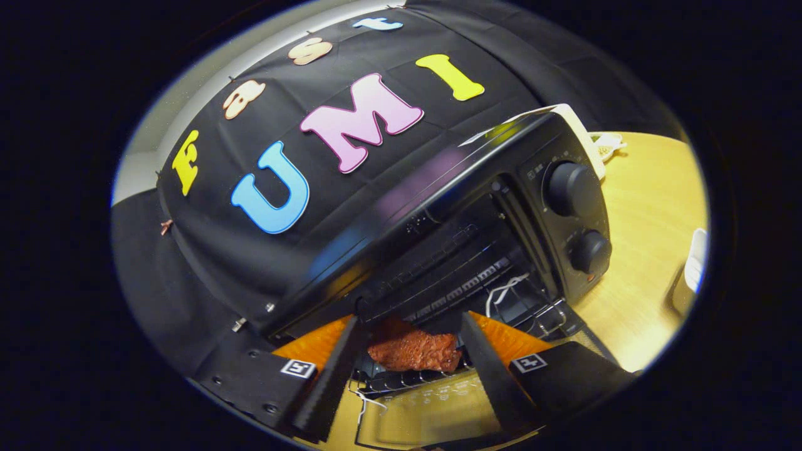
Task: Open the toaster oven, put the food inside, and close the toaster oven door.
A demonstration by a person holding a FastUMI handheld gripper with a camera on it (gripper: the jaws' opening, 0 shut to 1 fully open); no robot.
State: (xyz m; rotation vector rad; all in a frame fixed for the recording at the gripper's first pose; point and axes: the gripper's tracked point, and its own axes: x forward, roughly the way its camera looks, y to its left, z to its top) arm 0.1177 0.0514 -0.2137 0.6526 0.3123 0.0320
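Your view is tipped. The black toaster oven point(476, 219) sits on the yellow worktop point(645, 207), with two round knobs point(573, 188) on its front. Its door point(413, 407) hangs open below your tool point(410, 326), and a white string point(501, 291) dangles at the opening. The reddish-brown food point(413, 352) lies on the rack point(407, 379), between the tool's fingers. The fingers are spread apart, and you can't tell if they touch it. The food's long side runs across, from one finger to the other.

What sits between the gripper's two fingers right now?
In the gripper view, the piece of meat lies on the oven rack between the spread fingers, untouched.
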